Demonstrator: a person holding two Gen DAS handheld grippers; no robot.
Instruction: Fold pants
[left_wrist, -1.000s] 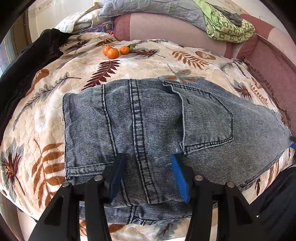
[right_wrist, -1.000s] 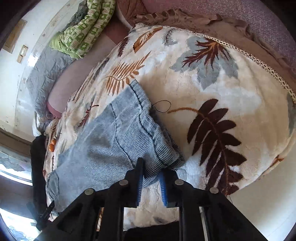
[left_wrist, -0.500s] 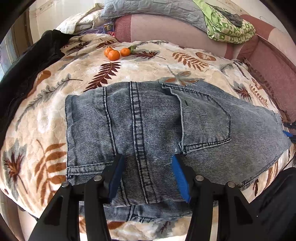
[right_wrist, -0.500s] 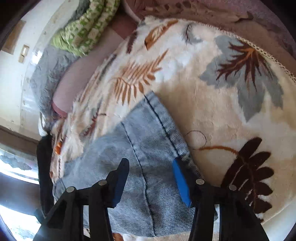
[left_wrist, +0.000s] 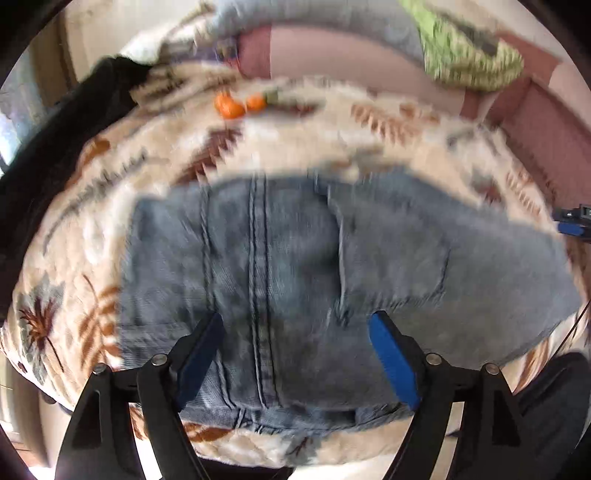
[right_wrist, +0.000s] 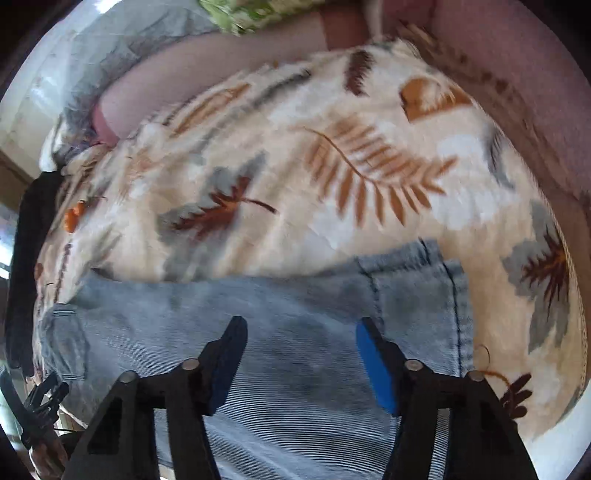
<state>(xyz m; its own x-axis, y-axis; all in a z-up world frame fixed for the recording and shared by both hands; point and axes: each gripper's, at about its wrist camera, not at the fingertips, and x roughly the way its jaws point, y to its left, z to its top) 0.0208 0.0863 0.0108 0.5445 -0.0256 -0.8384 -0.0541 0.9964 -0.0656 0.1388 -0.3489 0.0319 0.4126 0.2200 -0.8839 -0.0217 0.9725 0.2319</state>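
Pants: one pair of grey-blue denim pants (left_wrist: 295, 266), ribbed weave, lay folded flat across the near part of the bed; a double-stitched seam ran down the middle and a patch pocket (left_wrist: 395, 258) sat to its right.
Pants, right wrist view: the same pants (right_wrist: 280, 332) showed a hemmed end with dark stitching toward the right.
Bed cover: one plush cream blanket (left_wrist: 110, 177) printed with rust, brown and grey leaves covered the bed.
Left hand-held gripper: the left hand-held gripper (left_wrist: 295, 354) stood wide open over the near edge of the denim, two black arms with blue pads, holding nothing.
Right hand-held gripper: the right hand-held gripper (right_wrist: 301, 358) was likewise spread wide above the cloth, nothing between its pads.
Fruit: small orange fruits (left_wrist: 238, 105), about three though blur made the count uncertain, lay close together at the far side of the blanket.
Other textiles: one black garment (left_wrist: 55, 147) draped the left edge; one green-patterned cloth (left_wrist: 469, 59) lay on a grey pillow (left_wrist: 325, 14) against a pink headboard (left_wrist: 332, 48).
Only in the left view: the blue tip of the other gripper at the right edge, and the pocket's outline.
Only in the right view: the hemmed end; motion blur softened both views.
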